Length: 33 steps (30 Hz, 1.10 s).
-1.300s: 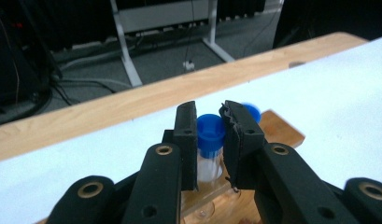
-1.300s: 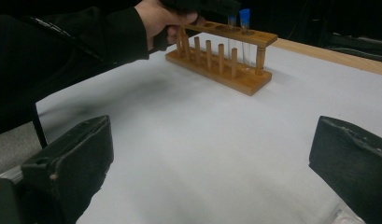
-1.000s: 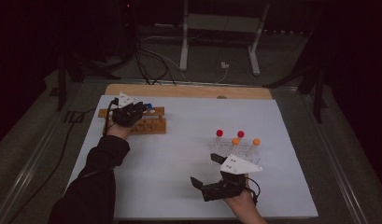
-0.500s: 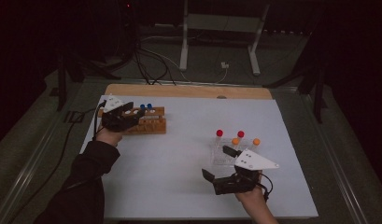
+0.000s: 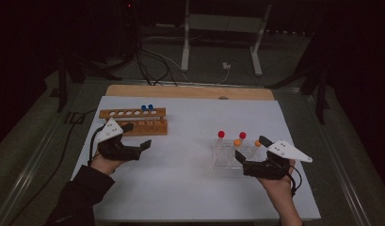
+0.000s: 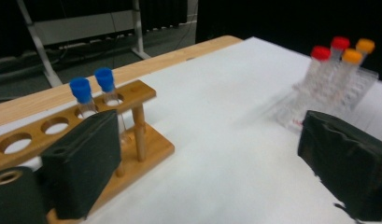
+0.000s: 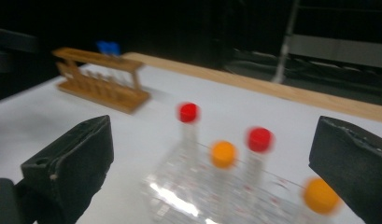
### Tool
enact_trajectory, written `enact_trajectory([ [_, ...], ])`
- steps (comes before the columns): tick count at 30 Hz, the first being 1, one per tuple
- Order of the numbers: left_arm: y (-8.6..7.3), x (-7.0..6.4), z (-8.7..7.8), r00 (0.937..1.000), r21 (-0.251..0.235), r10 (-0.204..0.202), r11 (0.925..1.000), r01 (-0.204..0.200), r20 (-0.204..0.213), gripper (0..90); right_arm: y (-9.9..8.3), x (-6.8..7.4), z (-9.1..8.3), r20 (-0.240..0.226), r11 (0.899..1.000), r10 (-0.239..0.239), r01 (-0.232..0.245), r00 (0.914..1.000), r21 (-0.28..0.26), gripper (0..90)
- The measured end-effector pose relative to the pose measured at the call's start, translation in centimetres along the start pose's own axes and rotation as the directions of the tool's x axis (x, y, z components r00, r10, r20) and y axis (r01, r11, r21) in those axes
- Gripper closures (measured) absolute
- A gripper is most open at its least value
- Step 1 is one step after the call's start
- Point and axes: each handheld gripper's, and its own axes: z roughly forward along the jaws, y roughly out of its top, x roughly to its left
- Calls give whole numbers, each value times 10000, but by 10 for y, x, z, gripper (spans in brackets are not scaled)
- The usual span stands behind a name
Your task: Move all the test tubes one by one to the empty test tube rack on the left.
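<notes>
A wooden tube rack (image 5: 132,120) stands at the left of the white mat and holds two blue-capped tubes (image 5: 147,108) at its right end. My left gripper (image 5: 138,135) is open just in front of it with nothing between its jaws. In the left gripper view the wooden rack (image 6: 142,135) and blue-capped tubes (image 6: 93,86) sit behind the left jaw. A clear rack (image 5: 226,154) at the right holds red-capped tubes (image 5: 221,134) and orange-capped tubes (image 5: 237,142). My right gripper (image 5: 251,148) is open at the rack's near right side. In the right gripper view the clear rack (image 7: 188,196) lies between the jaws.
The white mat (image 5: 190,188) lies on a wooden table whose far edge (image 5: 190,92) shows behind it. Cables and a metal stand (image 5: 218,42) are on the floor beyond. Open mat lies between the two racks.
My left gripper has drawn back from the wooden rack toward the person. My right gripper has moved forward and right, up to the clear rack.
</notes>
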Motion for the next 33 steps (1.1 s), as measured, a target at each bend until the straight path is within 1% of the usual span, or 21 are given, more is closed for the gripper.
enact_trajectory([
  [3,-7,-9,-4,9997,-17,91,10000,-91,226,51,-6,-9,3,445,9997,112,-120,9989,197,0],
  [4,-9,-12,-4,9997,3,121,9999,-121,203,51,-8,-12,4,558,9994,175,-192,9983,303,0],
  [6,-13,-17,-5,9993,97,271,9996,-274,270,51,-13,-18,5,879,9983,346,-386,9955,446,65],
  [7,-15,-20,-5,9990,145,407,9991,-410,167,51,-15,-19,5,1067,9980,354,-408,9937,486,66],
  [8,-17,-22,-5,9987,128,440,9989,-444,274,52,-16,-21,6,1384,9962,384,-487,9896,718,66],
  [9,-17,-23,-5,9982,158,449,9988,-455,391,52,-17,-22,7,1550,9945,373,-519,9872,911,80],
  [10,-18,-25,-5,9980,195,544,9983,-551,324,52,-19,-23,9,1782,9932,335,-527,9834,1043,115],
  [11,-18,-27,-5,9975,228,593,9979,-602,385,52,-21,-24,10,2035,9916,348,-592,9785,1152,144],
  [13,-18,-28,-6,9975,171,645,9977,-650,276,52,-24,-26,13,2230,9862,365,-712,9741,1493,183],
  [14,-19,-28,-7,9974,127,613,9980,-618,388,52,-26,-27,14,2419,9840,205,-624,9701,1670,227],
  [15,-19,-29,-7,9975,113,619,9980,-623,344,52,-28,-29,15,2439,9816,123,-582,9697,1819,266],
  [16,-20,-30,-7,9976,141,621,9979,-626,315,52,-30,-31,17,2490,9778,178,-689,9683,1980,298],
  [17,-21,-30,-7,9973,175,602,9980,-610,419,52,-32,-33,19,2631,9733,235,-822,9645,2145,334],
  [18,-22,-30,-6,9975,207,609,9979,-617,368,52,-34,-35,21,2585,9708,267,-867,9656,2238,391],
  [20,-23,-31,-6,9971,257,652,9975,-663,398,52,-36,-37,24,2564,9650,143,-805,9665,2495,449],
  [21,-24,-31,-6,9975,240,591,9979,-601,399,52,-37,-37,24,2450,9637,85,-733,9695,2566,497],
  [23,-24,-31,-6,9974,246,525,9983,-537,500,52,-37,-37,26,2444,9622,-66,-604,9696,2654,555],
  [26,-25,-31,-5,9975,252,503,9984,-516,499,52,-37,-37,27,2428,9629,-134,-529,9700,2646,640],
  [30,-26,-30,-6,9980,202,477,9986,-485,403,52,-37,-39,29,2356,9575,-93,-593,9718,2822,718],
  [31,-26,-29,-6,9980,199,417,9989,-427,466,52,-37,-40,30,2404,9568,-103,-603,9706,2844,740],
  [33,-26,-29,-6,9982,173,424,9989,-432,423,52,-37,-41,30,2349,9546,-30,-672,9720,2902,744],
])
